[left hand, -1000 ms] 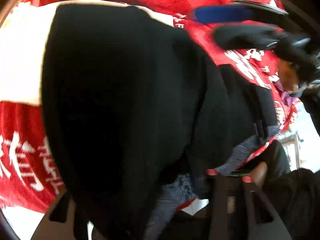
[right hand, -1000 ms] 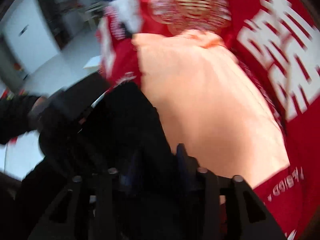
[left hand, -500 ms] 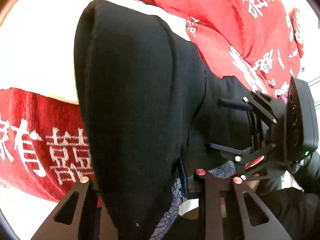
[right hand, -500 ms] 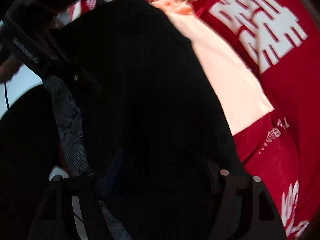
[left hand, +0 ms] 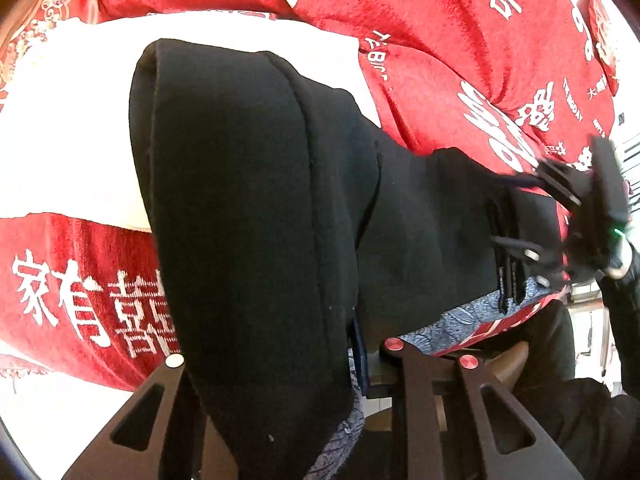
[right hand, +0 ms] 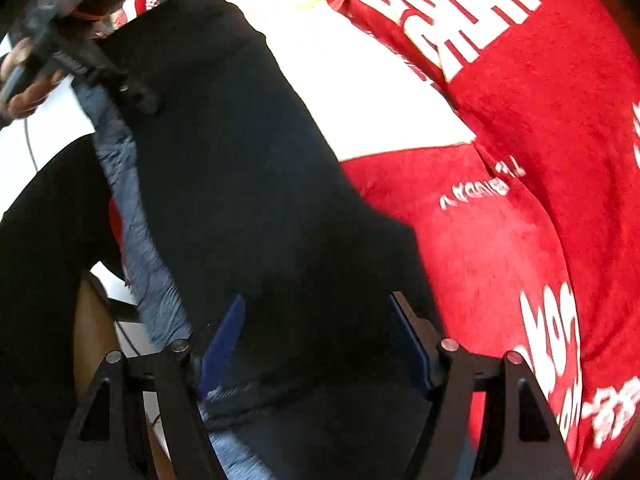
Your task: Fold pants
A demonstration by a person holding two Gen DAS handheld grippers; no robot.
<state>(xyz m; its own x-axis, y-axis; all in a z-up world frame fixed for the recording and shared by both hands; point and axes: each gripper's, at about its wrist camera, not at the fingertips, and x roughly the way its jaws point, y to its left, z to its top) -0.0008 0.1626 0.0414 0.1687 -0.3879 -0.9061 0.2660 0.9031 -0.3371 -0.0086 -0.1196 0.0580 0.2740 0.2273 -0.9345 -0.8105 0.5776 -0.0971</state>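
The black pants (left hand: pixel 256 208) are laid doubled over a red blanket with white characters (left hand: pixel 440 40), partly across a white cloth (left hand: pixel 72 128) and a blue-grey patterned fabric (right hand: pixel 132 216) at the near edge; the fold appears nearly placed. The left gripper (left hand: pixel 280 364) is seen with thick cloth between its spread fingers, though whether it is pinched cannot be told; the right gripper (right hand: pixel 316 340) stands spread, its blue pads (right hand: pixel 224 336) beside the cloth, seemingly released. The layers are best lowered flat, edges matched, and smoothed before anything is withdrawn; snagging on withdrawal is to be avoided.
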